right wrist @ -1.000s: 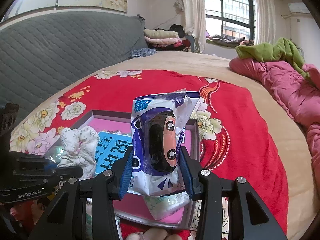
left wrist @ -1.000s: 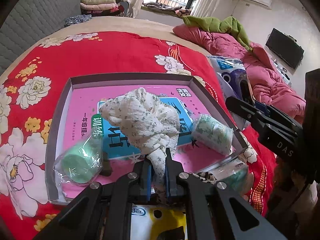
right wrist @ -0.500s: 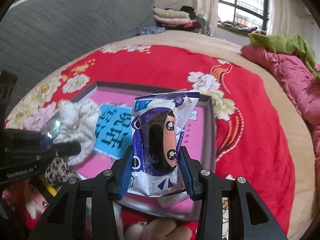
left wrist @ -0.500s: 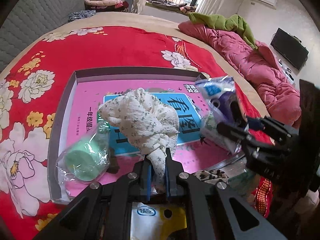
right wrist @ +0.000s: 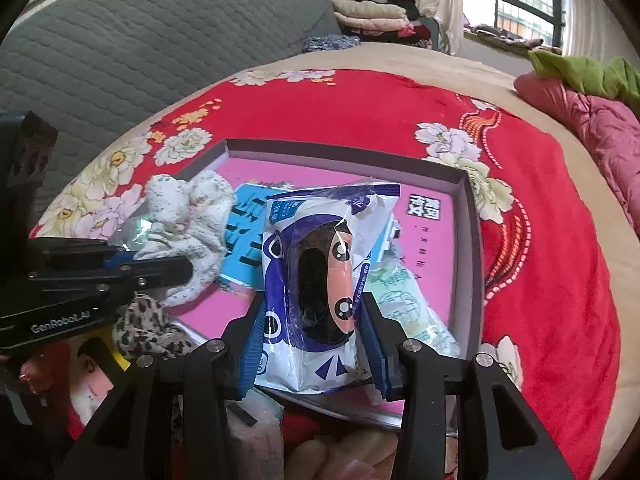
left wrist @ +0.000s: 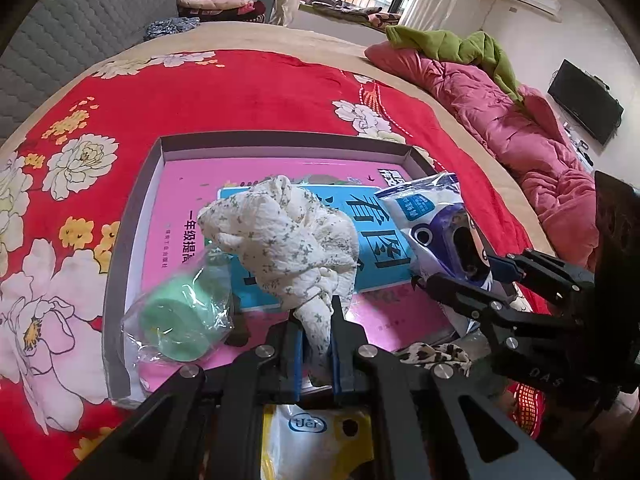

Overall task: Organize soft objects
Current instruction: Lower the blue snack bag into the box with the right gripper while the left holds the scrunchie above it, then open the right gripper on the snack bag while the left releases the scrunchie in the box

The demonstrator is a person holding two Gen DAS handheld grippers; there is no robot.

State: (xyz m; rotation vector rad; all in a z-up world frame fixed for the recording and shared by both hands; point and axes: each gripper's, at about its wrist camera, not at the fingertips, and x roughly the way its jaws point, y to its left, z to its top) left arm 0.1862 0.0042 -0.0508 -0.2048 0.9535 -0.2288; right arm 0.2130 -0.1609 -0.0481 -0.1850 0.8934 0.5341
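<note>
My left gripper (left wrist: 316, 344) is shut on a white floral cloth (left wrist: 288, 240), holding it over the shallow grey-rimmed box (left wrist: 280, 142) with a pink and blue bottom. My right gripper (right wrist: 314, 344) is shut on a blue and white plastic packet (right wrist: 320, 280) with a cartoon face, above the box's near right part. The packet (left wrist: 444, 232) and the right gripper (left wrist: 472, 276) also show in the left wrist view. A bagged green roll (left wrist: 180, 320) lies in the box's near left corner. A pale green packet (right wrist: 404, 304) lies under the held packet.
The box (right wrist: 468, 216) sits on a red floral blanket (left wrist: 240, 92) on a bed. A leopard-print cloth (right wrist: 148, 328) and a yellow packet (left wrist: 316, 436) lie at the near edge. Pink quilt (left wrist: 520, 136) and green cloth (left wrist: 452, 44) lie at right.
My right gripper has carried the blue packet left and lower over the box, covering the pale green packet. My left gripper holds the floral cloth almost still.
</note>
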